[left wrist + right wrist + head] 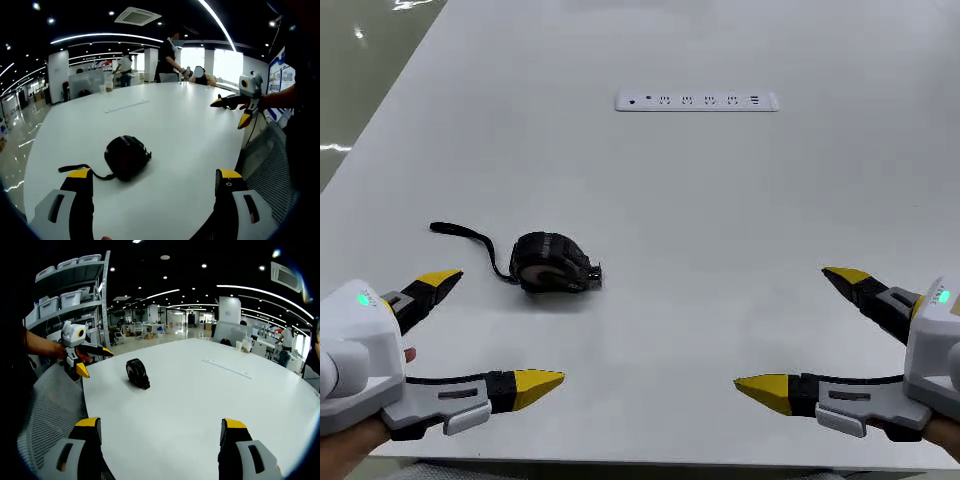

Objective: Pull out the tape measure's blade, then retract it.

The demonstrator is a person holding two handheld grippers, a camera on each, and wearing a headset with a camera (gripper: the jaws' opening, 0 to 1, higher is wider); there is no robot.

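A black tape measure (556,263) lies on the white table (720,220), left of centre, with its black wrist strap (470,238) trailing to the left and its blade wound in. The same tape measure (127,156) sits a short way ahead of my left gripper (152,181), and it (137,372) is farther off to the left in the right gripper view. My left gripper (500,330) stands open near the table's front left edge, nothing between its yellow-tipped fingers. My right gripper (805,330) is open at the front right, well clear of the tape measure.
A white power strip (697,101) lies flat toward the far side of the table. People stand and sit beyond the table's far end (170,55). Shelving with bins (70,295) rises off to the side. A mesh chair (55,405) is close to the table edge.
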